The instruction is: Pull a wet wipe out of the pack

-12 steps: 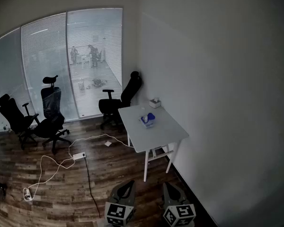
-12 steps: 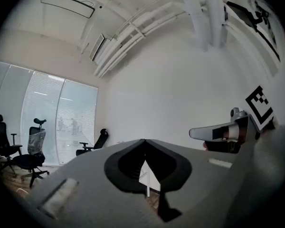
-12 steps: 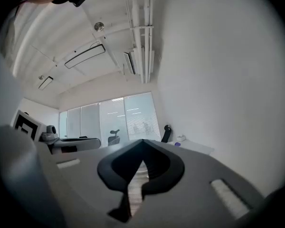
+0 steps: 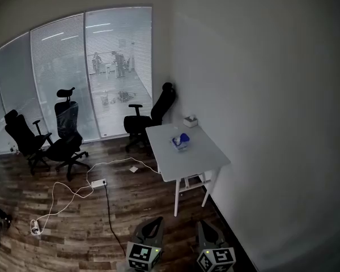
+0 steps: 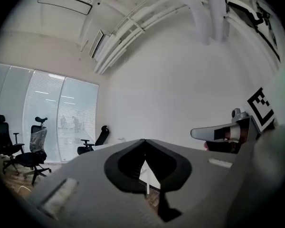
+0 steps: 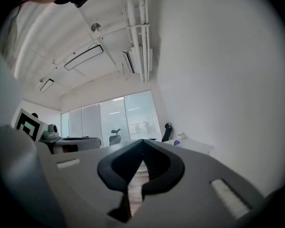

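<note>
The wet wipe pack (image 4: 181, 142), pale with a blue top, lies on a white table (image 4: 196, 158) against the right wall, far across the room from me. Both grippers are at the bottom edge of the head view. My left gripper (image 4: 153, 225) and right gripper (image 4: 204, 228) are held side by side, level, well short of the table. In the left gripper view the jaws (image 5: 143, 142) meet at their tips with nothing between them. The right gripper (image 6: 143, 142) has its jaws closed the same way, empty. Past it the pack (image 6: 177, 142) shows as a small blue spot.
A small white box (image 4: 190, 120) stands at the table's far end. One black office chair (image 4: 156, 113) sits behind the table, two more (image 4: 66, 140) by the window. A white cable with a power strip (image 4: 97, 183) runs across the wooden floor between me and the table.
The head view has shifted slightly, so the room sits a little further right in the picture. Both grippers keep the same place at the bottom edge.
</note>
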